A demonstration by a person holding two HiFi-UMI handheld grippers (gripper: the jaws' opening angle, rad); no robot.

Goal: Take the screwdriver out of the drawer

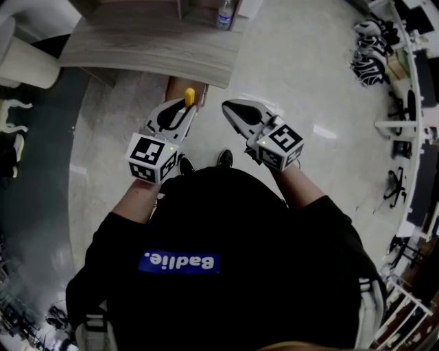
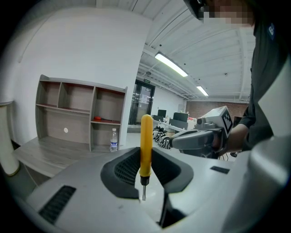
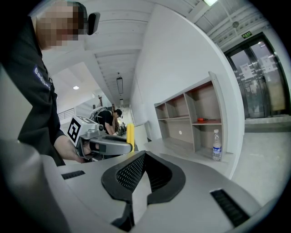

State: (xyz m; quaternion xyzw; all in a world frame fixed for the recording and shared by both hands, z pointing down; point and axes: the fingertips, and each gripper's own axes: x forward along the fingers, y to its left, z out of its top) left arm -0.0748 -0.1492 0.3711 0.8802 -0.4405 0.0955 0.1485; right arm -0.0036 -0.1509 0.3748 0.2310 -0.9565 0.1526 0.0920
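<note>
A yellow-handled screwdriver (image 1: 189,97) stands upright between the pads of my left gripper (image 1: 185,110), held by its handle, metal tip pointing down. In the left gripper view the screwdriver (image 2: 146,145) fills the gap of the left gripper (image 2: 145,154). My right gripper (image 1: 234,108) hovers beside it to the right with its tips together and nothing in them. The right gripper view shows the right gripper (image 3: 144,154) empty, with the screwdriver (image 3: 130,134) off to its left. A brown open drawer (image 1: 175,88) shows just beyond the left gripper, under the desk edge.
A grey wooden desk (image 1: 151,48) lies ahead, with a water bottle (image 1: 225,14) and an open shelf unit (image 2: 82,113) on it. Pale floor spreads to the right. Chairs and desks line the far right side (image 1: 405,103).
</note>
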